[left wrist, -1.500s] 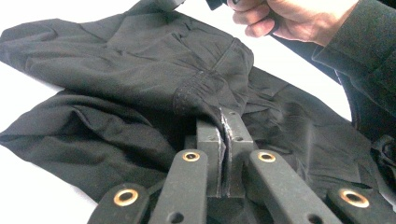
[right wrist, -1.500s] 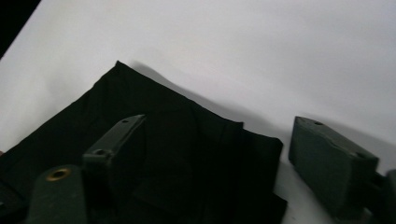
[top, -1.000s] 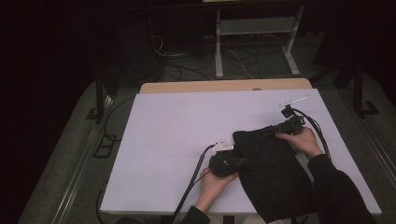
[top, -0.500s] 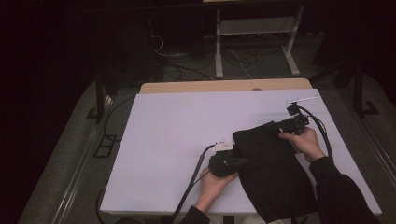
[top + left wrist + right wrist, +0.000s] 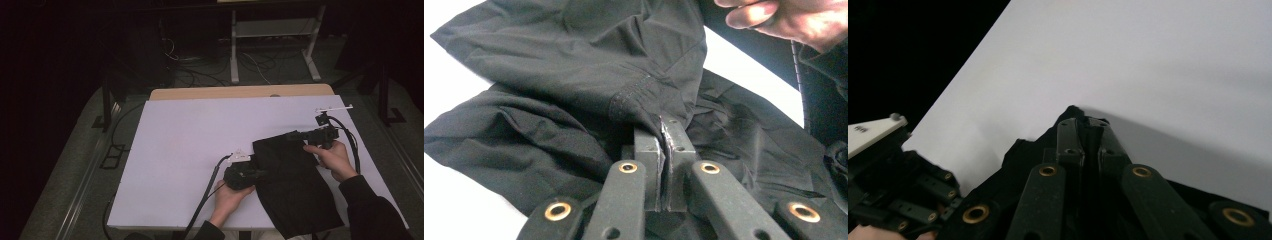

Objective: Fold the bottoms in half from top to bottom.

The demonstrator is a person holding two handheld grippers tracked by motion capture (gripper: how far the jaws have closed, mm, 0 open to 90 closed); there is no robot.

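Two grips: we had both pairs of jaws clamped on one black garment (image 5: 295, 185), one at each upper corner.
Left gripper (image 5: 665, 131): we saw its jaws pressed together on a stitched fold of cloth at the garment's near-left edge; no gap showed between the pads.
Right gripper (image 5: 1088, 125): its jaws had just been closing, and in the right gripper view they stood narrow with a black corner of cloth pinched between them, raised slightly off the sheet.
Garment position: we found it on the right half of the white tabletop (image 5: 190, 150), lying flat, its lower end hanging over the near edge.
Long axis: we judged that it ran from the far edge held by the grippers down toward the person, slanting a little to the right.
Direction from fingers: cloth spread rightward from the left jaws and leftward and nearward from the right jaws.
Nearer hand: we placed the left hand (image 5: 231, 196) close to the near edge and the right hand (image 5: 334, 159) farther up the table.
Coming move, our judgement: the held edge stretched between the two grips, so a lift or fold would turn on keeping that line taut.
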